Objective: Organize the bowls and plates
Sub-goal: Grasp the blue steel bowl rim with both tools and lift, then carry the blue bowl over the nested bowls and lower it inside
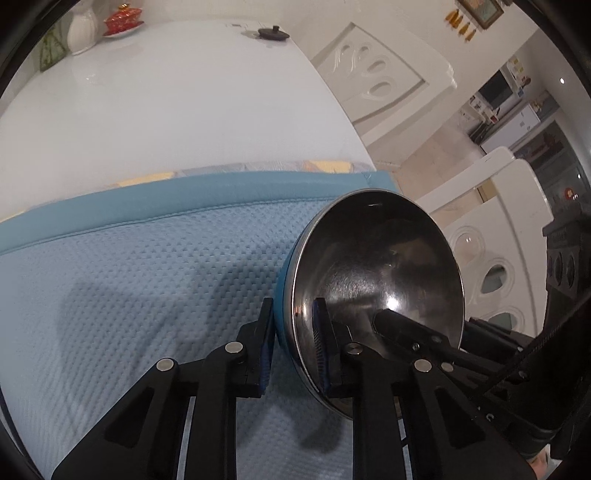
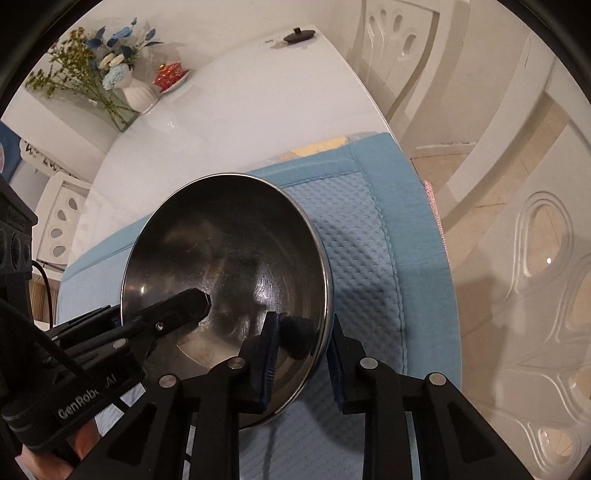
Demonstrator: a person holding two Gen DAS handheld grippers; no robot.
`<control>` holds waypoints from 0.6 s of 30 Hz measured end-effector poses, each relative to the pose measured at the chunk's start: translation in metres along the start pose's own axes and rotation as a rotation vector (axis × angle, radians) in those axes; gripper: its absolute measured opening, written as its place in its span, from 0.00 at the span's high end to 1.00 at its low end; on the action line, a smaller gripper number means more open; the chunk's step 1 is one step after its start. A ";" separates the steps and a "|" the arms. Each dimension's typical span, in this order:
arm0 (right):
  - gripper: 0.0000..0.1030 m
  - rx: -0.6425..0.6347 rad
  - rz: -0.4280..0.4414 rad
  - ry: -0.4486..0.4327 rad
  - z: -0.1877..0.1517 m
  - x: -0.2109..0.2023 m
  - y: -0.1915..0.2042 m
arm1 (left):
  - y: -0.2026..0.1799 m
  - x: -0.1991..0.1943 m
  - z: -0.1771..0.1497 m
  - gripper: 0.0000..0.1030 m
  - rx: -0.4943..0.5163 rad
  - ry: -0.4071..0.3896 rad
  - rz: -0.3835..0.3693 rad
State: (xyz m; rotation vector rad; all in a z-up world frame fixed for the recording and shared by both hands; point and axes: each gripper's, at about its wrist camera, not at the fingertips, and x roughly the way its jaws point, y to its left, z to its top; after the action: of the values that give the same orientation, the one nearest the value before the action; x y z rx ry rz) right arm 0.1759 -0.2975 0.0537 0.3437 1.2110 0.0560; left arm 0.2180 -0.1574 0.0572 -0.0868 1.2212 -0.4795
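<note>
Both jaws are clamped on the steel bowl's [image 1: 373, 280] rim, left gripper [image 1: 293, 350] at 9 o'clock, right gripper [image 2: 301, 354] at 3, over the blue mat [image 1: 129, 277] on the white counter [image 1: 166, 110]; only the right view shows flowers [image 2: 92, 62] and "GenRobot.AI" lettering [image 2: 86, 397].

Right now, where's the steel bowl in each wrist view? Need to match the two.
Left wrist: bowl sits lower right, on the blue mat's right edge, its rim clamped by the left claw.
Right wrist: bowl sits centre-left, its right rim clamped by the right claw.
Shared landmark: black lid at the far end of the white table.
</note>
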 end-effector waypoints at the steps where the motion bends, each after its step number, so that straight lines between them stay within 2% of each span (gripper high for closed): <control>1: 0.77 -0.005 -0.004 -0.003 -0.001 -0.005 0.005 | -0.001 -0.007 -0.001 0.84 0.000 -0.011 0.003; 8: 0.77 -0.035 -0.025 -0.057 -0.009 -0.051 0.035 | -0.006 -0.056 -0.009 0.84 -0.021 -0.105 -0.025; 18: 0.77 -0.087 -0.026 -0.136 -0.037 -0.118 0.082 | -0.015 -0.136 -0.041 0.84 -0.019 -0.226 -0.030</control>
State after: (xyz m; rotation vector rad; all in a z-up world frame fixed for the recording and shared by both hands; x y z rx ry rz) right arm 0.1112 -0.2377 0.1729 0.2513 1.0743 0.0612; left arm 0.1415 -0.1089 0.1669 -0.1711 1.0037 -0.4709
